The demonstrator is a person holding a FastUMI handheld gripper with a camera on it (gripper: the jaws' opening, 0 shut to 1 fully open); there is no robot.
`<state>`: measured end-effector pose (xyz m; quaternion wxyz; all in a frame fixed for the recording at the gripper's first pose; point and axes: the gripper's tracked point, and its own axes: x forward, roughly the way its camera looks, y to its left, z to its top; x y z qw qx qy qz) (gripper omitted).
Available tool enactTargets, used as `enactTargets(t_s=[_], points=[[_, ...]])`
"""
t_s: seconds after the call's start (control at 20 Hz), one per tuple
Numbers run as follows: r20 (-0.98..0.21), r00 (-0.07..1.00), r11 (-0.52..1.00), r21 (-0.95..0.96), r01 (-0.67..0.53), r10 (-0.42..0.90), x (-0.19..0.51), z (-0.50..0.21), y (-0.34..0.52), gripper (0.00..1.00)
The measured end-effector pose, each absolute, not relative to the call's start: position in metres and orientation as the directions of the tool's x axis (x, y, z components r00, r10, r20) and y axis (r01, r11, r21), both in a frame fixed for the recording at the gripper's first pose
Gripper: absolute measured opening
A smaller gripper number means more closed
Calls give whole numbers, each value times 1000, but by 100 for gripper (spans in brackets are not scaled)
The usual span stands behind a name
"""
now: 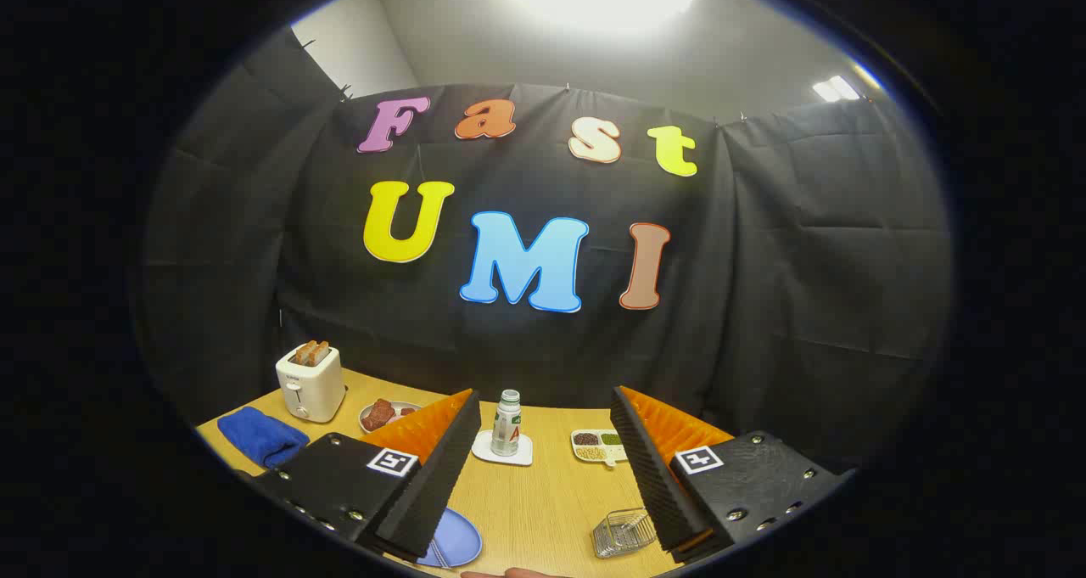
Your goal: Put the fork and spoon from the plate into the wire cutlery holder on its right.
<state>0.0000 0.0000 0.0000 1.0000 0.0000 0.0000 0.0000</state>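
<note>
Jaws apart above plate (458, 537)

A white toaster (309, 382) with two bread slices (311, 353) in its slots stands on the wooden counter (543, 497), far ahead and left of the gripper. Just beside it lie a folded blue cloth (260, 438) and a bowl of reddish food (383, 414). Straight ahead, a small bottle (506, 423) stands upright on a white coaster (492, 452); right of it sits a divided dish of grains (596, 446).
</note>
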Motion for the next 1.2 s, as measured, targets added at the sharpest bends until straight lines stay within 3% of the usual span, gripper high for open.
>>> enactTargets(t_s=[0.9,1.2], points=[[-52,999,1000,-7,-13,13,-2,-15,4,94],[-131,987,996,12,-90,91,-2,-40,26,94]])
